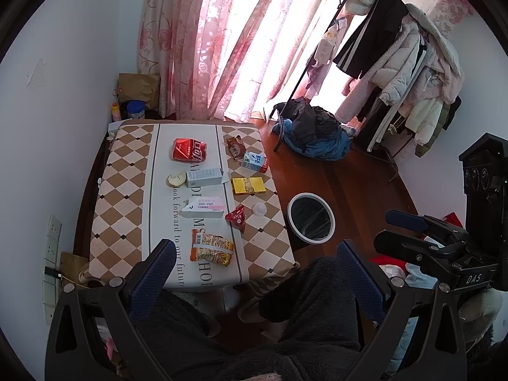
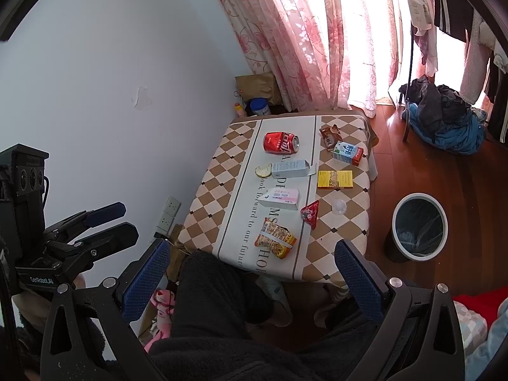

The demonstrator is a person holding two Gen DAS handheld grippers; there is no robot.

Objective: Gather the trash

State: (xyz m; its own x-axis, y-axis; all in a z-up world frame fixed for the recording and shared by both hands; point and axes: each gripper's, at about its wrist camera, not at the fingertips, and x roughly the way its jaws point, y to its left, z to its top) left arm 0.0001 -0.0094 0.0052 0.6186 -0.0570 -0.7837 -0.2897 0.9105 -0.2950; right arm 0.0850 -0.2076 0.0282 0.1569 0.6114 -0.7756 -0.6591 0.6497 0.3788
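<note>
Overhead, left tool (image 1: 255, 265) and right tool (image 2: 252, 265) both hung wide open and empty; trash, including red can (image 2: 281, 142), lay on table (image 2: 203, 209), bin (image 2: 419, 226) alongside.

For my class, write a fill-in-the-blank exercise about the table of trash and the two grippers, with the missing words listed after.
1. The red soda can lies on its ____.
2. The trash bin stands on the ____, beside the table.
3. Both the left gripper and the right gripper have their jaws ____ and hold nothing.
4. The flat box next to the milk carton is ____ in colour.

Missing words: side; floor; open; yellow
</note>
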